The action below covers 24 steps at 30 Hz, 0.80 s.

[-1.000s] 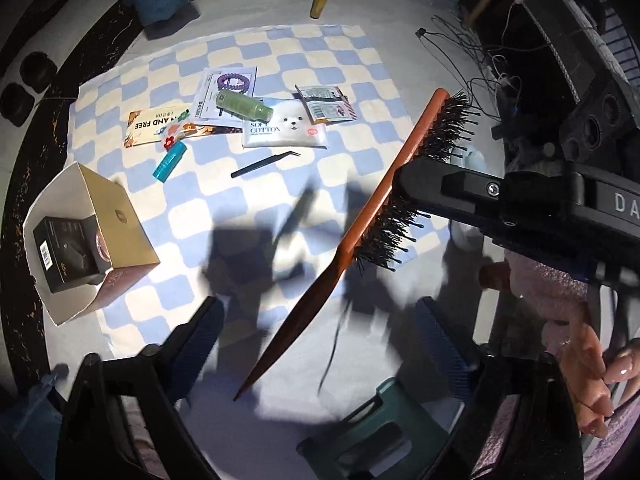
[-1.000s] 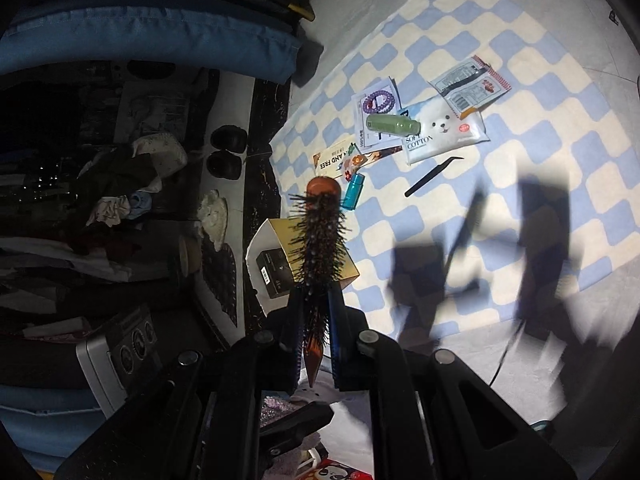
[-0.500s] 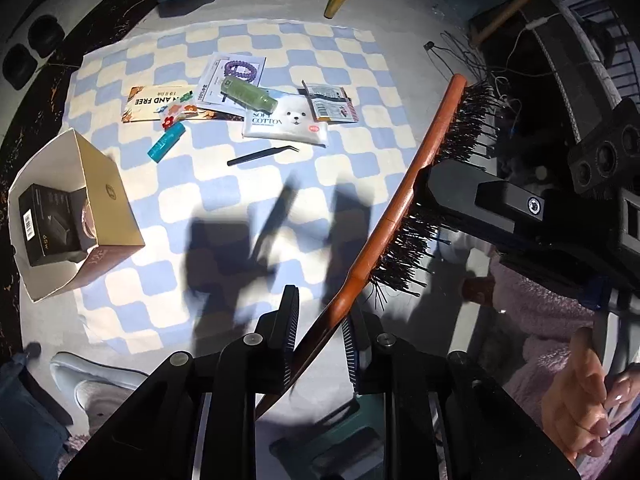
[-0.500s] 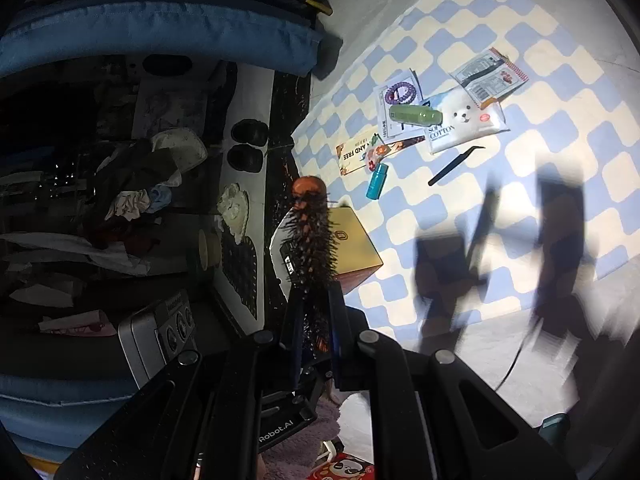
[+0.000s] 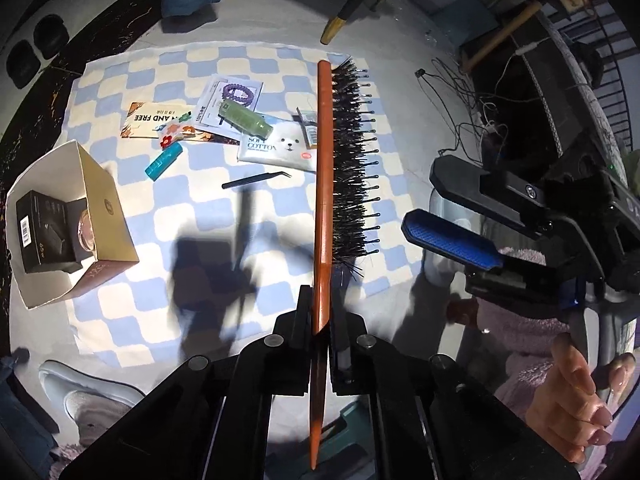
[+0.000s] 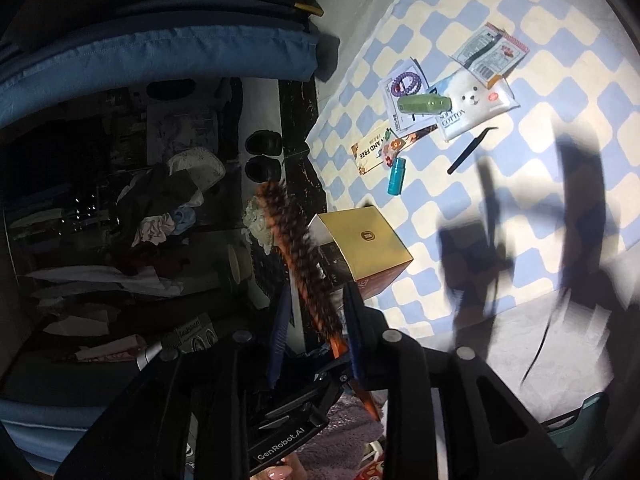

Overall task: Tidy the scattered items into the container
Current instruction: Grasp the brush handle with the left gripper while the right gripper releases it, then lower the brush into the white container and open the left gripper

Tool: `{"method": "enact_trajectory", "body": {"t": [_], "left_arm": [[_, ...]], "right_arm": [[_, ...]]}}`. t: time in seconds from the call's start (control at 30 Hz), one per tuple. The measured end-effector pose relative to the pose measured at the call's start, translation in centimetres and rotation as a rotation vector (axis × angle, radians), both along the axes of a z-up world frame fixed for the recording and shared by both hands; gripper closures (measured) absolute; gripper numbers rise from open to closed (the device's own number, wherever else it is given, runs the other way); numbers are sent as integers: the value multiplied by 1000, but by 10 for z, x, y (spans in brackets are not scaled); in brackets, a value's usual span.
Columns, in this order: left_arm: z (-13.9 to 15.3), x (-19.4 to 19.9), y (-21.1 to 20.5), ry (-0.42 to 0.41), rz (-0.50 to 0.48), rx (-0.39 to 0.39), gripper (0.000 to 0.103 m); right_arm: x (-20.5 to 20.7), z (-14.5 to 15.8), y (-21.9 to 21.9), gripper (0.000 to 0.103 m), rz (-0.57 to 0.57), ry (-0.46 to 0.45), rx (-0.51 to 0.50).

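Observation:
A wooden-backed bristle hairbrush (image 5: pixel 324 184) hangs above the checked cloth, and my left gripper (image 5: pixel 320 312) is shut on its handle. My right gripper (image 5: pixel 440 208) has drawn off to the right of the bristles with its jaws opening. In the right wrist view the blurred hairbrush (image 6: pixel 296 248) still passes between the right gripper (image 6: pixel 316 308) fingers, but the pads do not touch it. The open gold box (image 5: pixel 108 216) lies at the cloth's left edge with a black box (image 5: pixel 44 232) inside. A green bottle (image 5: pixel 246 120), cotton pack (image 5: pixel 280 146), tweezers (image 5: pixel 256 180) and teal tube (image 5: pixel 162 162) lie scattered.
The blue and cream checked cloth (image 5: pixel 200 240) covers the floor. Printed cards (image 5: pixel 154 124) and a sachet (image 5: pixel 308 128) lie among the items. Cables (image 5: pixel 460 120) trail at the right, a slipper (image 5: pixel 92 400) sits bottom left, and a person's hand (image 5: pixel 572 392) shows bottom right.
My left gripper came up to the brush handle and shut on it. My right gripper let go of the bristle end and spread its jaws. The brush swung from slanted to straight ahead.

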State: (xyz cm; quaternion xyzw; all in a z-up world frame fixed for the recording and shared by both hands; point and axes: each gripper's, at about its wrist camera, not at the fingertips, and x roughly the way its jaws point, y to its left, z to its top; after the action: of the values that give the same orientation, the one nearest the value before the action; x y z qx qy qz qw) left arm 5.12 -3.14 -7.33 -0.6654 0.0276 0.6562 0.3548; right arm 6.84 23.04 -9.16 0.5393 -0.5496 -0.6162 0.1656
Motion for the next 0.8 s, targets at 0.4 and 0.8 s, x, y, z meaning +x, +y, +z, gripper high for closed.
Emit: {"method": "enact_trajectory", "body": {"t": [0.4, 0.8], "left_arm": [[11, -41, -55, -47, 215, 65, 100], [9, -92, -134, -82, 445, -30, 100]], "right_arm": [[2, -14, 8, 66, -25, -65, -28], [6, -30, 17, 66, -37, -135, -35]]}}
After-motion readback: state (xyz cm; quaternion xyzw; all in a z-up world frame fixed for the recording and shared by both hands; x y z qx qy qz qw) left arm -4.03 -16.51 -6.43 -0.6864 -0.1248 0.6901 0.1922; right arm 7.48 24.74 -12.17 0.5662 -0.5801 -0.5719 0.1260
